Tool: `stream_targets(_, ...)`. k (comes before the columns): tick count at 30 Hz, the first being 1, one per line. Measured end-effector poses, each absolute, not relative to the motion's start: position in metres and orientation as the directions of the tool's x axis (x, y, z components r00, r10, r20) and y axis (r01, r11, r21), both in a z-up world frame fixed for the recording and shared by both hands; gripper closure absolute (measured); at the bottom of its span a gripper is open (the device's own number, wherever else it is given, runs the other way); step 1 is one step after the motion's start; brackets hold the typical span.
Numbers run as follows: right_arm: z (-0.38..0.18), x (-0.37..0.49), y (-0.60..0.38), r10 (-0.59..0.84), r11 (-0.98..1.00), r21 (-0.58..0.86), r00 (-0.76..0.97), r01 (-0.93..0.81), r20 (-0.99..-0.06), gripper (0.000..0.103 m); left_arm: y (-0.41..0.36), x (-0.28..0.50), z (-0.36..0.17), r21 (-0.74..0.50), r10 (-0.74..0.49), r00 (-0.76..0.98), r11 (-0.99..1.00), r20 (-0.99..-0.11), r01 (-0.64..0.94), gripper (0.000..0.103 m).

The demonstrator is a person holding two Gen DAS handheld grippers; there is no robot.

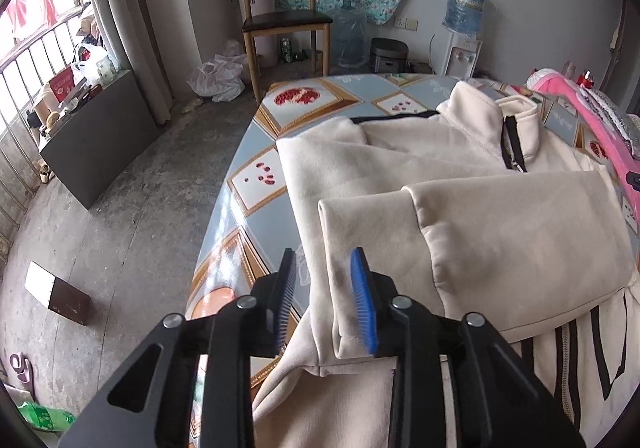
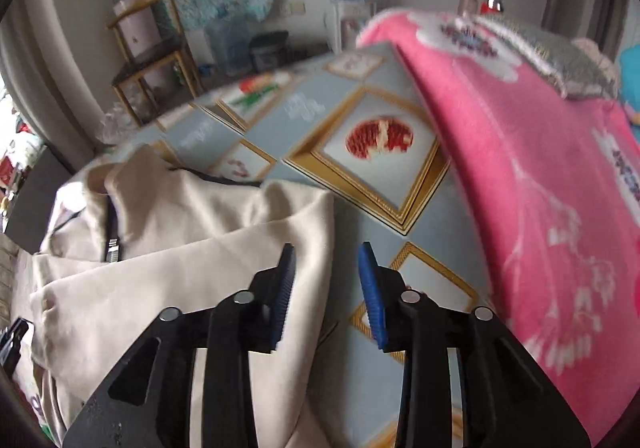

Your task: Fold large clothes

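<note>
Sleeve cuff [image 1: 340, 232] of the cream zip jacket [image 1: 460, 144] lies between my left gripper's [image 1: 326, 300] spread jaws, its sleeve running right across the tabletop [image 1: 256, 184]. My right gripper [image 2: 326, 296], also released, straddles the jacket's right edge.

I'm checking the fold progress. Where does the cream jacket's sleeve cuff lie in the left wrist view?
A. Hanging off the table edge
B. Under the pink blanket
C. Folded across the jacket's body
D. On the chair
C: the sleeve cuff lies folded across the cream jacket, just ahead of the open left gripper.
</note>
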State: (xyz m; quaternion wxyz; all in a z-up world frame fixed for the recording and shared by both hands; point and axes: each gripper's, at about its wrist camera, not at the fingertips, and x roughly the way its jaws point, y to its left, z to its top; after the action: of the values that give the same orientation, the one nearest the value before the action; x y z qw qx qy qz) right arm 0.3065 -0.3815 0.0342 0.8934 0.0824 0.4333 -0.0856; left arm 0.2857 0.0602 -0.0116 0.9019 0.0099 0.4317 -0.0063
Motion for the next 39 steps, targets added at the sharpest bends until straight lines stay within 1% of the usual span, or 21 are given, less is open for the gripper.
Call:
stream_targets(2, 0.041, 0.286, -0.362, -0.023, 0.984, 0.094, 0.624, 0.154, -0.781, 0.058, 0.056, 0.28, -0.003, 0.007, -0.023, 0.646, 0.999, -0.763, 0.043, 0.061)
stream_targets(4, 0.032, 0.277, -0.34, 0.026, 0.991, 0.099, 0.601, 0.089, -0.799, 0.056, 0.048, 0.279, -0.004, -0.006, -0.052, 0.634, 0.997, -0.772, 0.074, 0.054)
stream_targets(6, 0.015, 0.274, -0.318, 0.028, 0.996, 0.069, 0.563, 0.052, -0.826, 0.056, 0.036, 0.282, -0.015, -0.007, -0.065, 0.592, 0.995, -0.803, 0.098, 0.052)
stream_targets(9, -0.014, 0.277, -0.297, -0.036, 0.999, -0.019, 0.498, 0.041, -0.867, 0.056, 0.023, 0.29, -0.041, 0.032, -0.03, 0.523, 0.994, -0.852, 0.108, 0.05)
stream_targets(10, -0.025, 0.279, -0.293, -0.074, 0.997, -0.062, 0.475, 0.041, -0.877, 0.056, 0.022, 0.29, -0.046, 0.047, -0.015, 0.52, 0.993, -0.854, 0.106, 0.048)
stream_targets(11, -0.029, 0.278, -0.29, -0.095, 0.995, -0.085, 0.476, 0.042, -0.874, 0.055, 0.021, 0.29, -0.048, 0.059, -0.005, 0.529, 0.993, -0.848, 0.104, 0.045)
stream_targets(12, -0.026, 0.276, -0.288, -0.114, 0.993, -0.102, 0.485, 0.052, -0.867, 0.052, 0.021, 0.29, -0.047, 0.063, 0.0, 0.529, 0.993, -0.849, 0.101, 0.045)
stream_targets(14, -0.016, 0.27, -0.288, -0.124, 0.992, -0.1, 0.489, 0.075, -0.863, 0.051, 0.024, 0.288, -0.04, 0.061, 0.005, 0.527, 0.994, -0.85, 0.088, 0.045)
stream_targets(16, -0.003, 0.252, -0.283, -0.094, 0.995, -0.065, 0.511, 0.075, -0.854, 0.046, 0.026, 0.279, -0.026, 0.066, 0.007, 0.555, 0.994, -0.832, 0.087, 0.045)
stream_targets(18, 0.008, 0.23, -0.272, -0.066, 0.997, -0.041, 0.534, 0.059, -0.843, 0.028, 0.026, 0.265, -0.013, 0.068, -0.001, 0.579, 0.993, -0.815, 0.096, 0.039)
stream_targets(20, 0.01, 0.207, -0.257, -0.026, 1.0, -0.014, 0.536, 0.027, -0.844, 0.023, 0.024, 0.246, -0.005, 0.044, -0.034, 0.595, 0.992, -0.803, 0.117, 0.03)
stream_targets(21, 0.007, 0.197, -0.25, -0.004, 1.0, 0.001, 0.525, 0.01, -0.851, 0.018, 0.021, 0.237, -0.004, 0.034, -0.055, 0.594, 0.99, -0.803, 0.137, 0.029)
stream_targets(23, 0.0, 0.18, -0.235, 0.012, 1.0, 0.013, 0.502, -0.002, -0.865, 0.015, 0.011, 0.22, -0.009, 0.023, -0.084, 0.575, 0.984, -0.814, 0.176, 0.026)
stream_targets(26, -0.015, 0.166, -0.221, 0.019, 1.0, 0.023, 0.47, 0.004, -0.882, 0.01, -0.009, 0.202, -0.026, -0.005, -0.136, 0.524, 0.97, -0.841, 0.244, 0.024)
stream_targets(29, -0.029, 0.162, -0.217, -0.008, 0.999, 0.007, 0.447, 0.033, -0.895, 0.009, -0.022, 0.193, -0.044, 0.002, -0.134, 0.49, 0.964, -0.861, 0.268, 0.024)
stream_targets(33, -0.043, 0.159, -0.217, -0.024, 0.999, -0.001, 0.418, 0.055, -0.908, 0.007, -0.025, 0.187, -0.056, 0.003, -0.13, 0.499, 0.967, -0.857, 0.256, 0.023)
stream_targets(35, -0.049, 0.156, -0.218, -0.02, 0.998, 0.005, 0.401, 0.062, -0.916, 0.007, -0.021, 0.188, -0.06, -0.012, -0.133, 0.499, 0.971, -0.856, 0.239, 0.016)
stream_targets(36, -0.051, 0.156, -0.218, -0.019, 0.998, 0.007, 0.404, 0.065, -0.914, 0.007, -0.019, 0.188, -0.062, -0.02, -0.134, 0.498, 0.973, -0.857, 0.229, 0.015)
stream_targets(38, -0.051, 0.154, -0.217, -0.024, 0.998, 0.002, 0.414, 0.062, -0.91, 0.007, -0.013, 0.188, -0.065, -0.03, -0.135, 0.494, 0.976, -0.859, 0.215, 0.005)
stream_targets(39, -0.051, 0.153, -0.215, -0.031, 0.998, -0.007, 0.414, 0.06, -0.91, 0.007, -0.012, 0.187, -0.066, -0.033, -0.138, 0.495, 0.976, -0.858, 0.215, 0.005)
